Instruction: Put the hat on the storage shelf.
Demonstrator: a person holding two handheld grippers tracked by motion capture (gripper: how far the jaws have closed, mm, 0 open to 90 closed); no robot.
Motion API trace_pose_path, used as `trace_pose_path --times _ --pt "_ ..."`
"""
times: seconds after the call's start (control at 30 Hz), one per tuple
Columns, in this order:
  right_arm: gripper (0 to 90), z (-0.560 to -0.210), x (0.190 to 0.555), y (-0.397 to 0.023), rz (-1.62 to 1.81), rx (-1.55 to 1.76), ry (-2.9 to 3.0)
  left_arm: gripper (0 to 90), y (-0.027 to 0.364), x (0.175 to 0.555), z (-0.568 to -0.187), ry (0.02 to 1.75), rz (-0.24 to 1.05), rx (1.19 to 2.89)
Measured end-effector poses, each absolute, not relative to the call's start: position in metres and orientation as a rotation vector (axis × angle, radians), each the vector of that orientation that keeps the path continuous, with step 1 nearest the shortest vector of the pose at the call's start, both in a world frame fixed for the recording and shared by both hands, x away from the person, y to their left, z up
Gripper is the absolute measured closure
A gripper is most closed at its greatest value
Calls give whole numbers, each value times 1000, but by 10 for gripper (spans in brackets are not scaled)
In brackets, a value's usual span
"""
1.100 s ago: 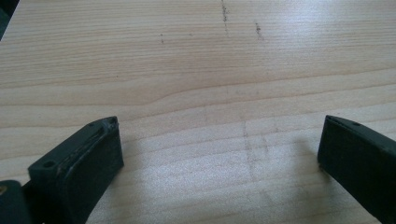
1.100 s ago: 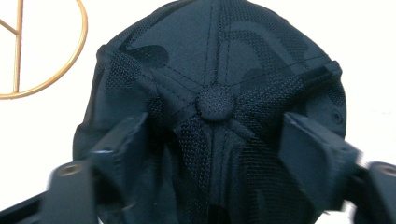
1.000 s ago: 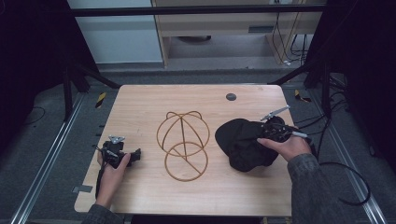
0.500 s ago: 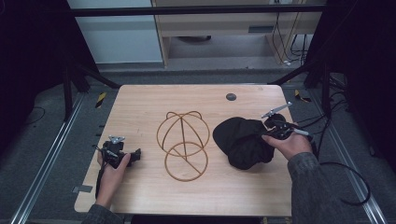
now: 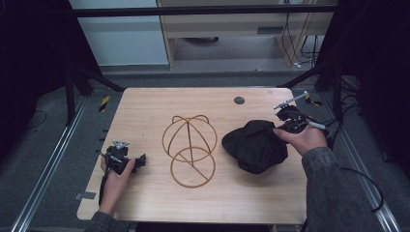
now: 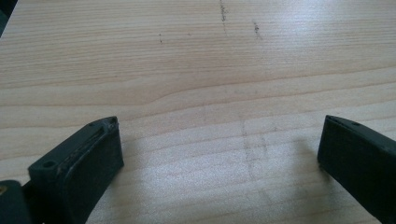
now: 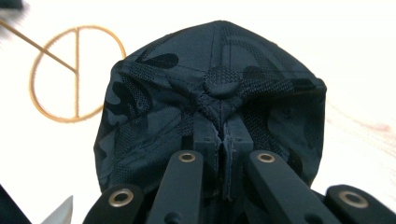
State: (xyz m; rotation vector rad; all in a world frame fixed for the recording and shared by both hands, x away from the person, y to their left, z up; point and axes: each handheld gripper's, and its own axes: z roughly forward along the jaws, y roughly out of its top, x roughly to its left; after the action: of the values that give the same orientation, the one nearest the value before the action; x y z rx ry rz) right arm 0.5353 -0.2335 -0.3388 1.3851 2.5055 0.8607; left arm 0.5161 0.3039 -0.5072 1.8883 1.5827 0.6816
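right hand-held gripper clenched on dark camo fabric cap | wire dome stand | wood table

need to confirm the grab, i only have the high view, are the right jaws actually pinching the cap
Observer: Yes. In the right gripper view the right gripper has just closed on a fold of the cap, just below its top button.
Operator: left one holding anything
Observer: No. In the left gripper view its jaws stand wide apart over bare table.
Operator: cap pattern
Observer: Dark camouflage.
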Motion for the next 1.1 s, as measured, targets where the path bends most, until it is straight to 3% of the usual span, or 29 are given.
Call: trace_pose_path --times 0.67,1.1 --pt "870 -240 533 -214 1051 1295 2314 0 304 516 -507 1582 681 1882" --pt "872 -205 541 -188 1114 1241 2249 0 304 516 -507 1581 681 1884"
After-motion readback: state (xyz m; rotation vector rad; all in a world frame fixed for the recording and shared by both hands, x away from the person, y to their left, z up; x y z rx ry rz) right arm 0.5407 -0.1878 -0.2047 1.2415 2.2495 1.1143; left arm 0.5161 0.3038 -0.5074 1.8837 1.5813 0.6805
